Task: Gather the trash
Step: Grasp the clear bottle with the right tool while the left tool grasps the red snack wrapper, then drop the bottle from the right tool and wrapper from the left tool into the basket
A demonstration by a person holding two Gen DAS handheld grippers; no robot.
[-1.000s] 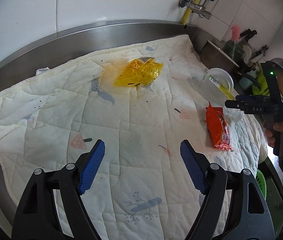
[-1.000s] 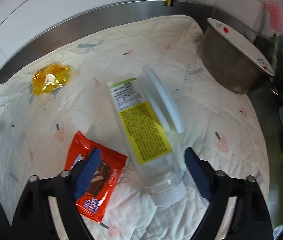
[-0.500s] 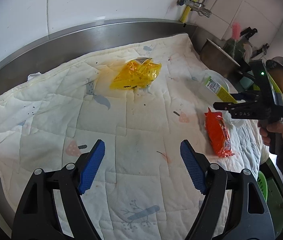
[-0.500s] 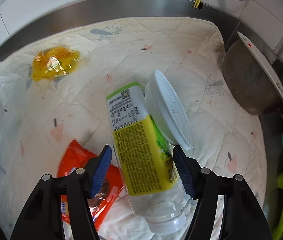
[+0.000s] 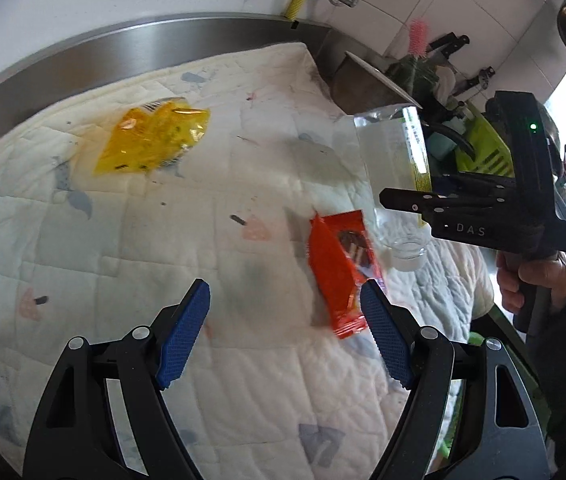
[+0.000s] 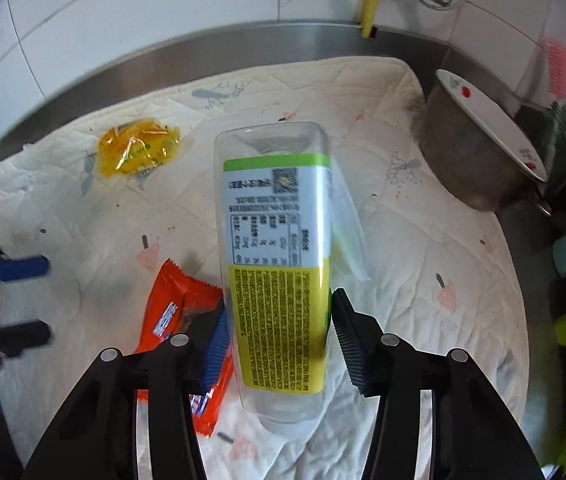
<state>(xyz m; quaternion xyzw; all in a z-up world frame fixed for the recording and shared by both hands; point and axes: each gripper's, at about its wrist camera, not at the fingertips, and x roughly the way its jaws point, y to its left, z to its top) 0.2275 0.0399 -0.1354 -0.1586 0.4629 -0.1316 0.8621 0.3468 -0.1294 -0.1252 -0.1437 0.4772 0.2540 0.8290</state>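
Since a second ago the right gripper [image 6: 279, 332] has gone from straddling the plastic bottle [image 6: 279, 248] with its jaws wide to pinching it across the yellow part of the label, and the bottle now hangs clear of the quilted pad [image 5: 131, 240] instead of lying on it; the left gripper [image 5: 283, 336] has drifted toward the orange candy wrapper [image 5: 341, 268], jaws unchanged. Taking that wrapper as the landmark: the bottle is up and just to its right in the left wrist view, held roughly upright with its cap end down and its flat base up, long axis running away along the right gripper's fingers. The wrapper itself lies flat on the pad with its long axis pointing mostly away from the left gripper, its near end just inside that gripper's right pad [image 5: 387, 344]. The left gripper is wide open and empty, and it is clearly the nearer free tool. My judgement is that the coming pick turns on this offset: the wrapper sits off to the right of the gap's centre, so the gripper would need to shift right before closing across the narrow width. Far beyond the wrapper, toward the steel back rim, lies the yellow wrapper [image 5: 155, 140], crumpled and well apart from both grippers.
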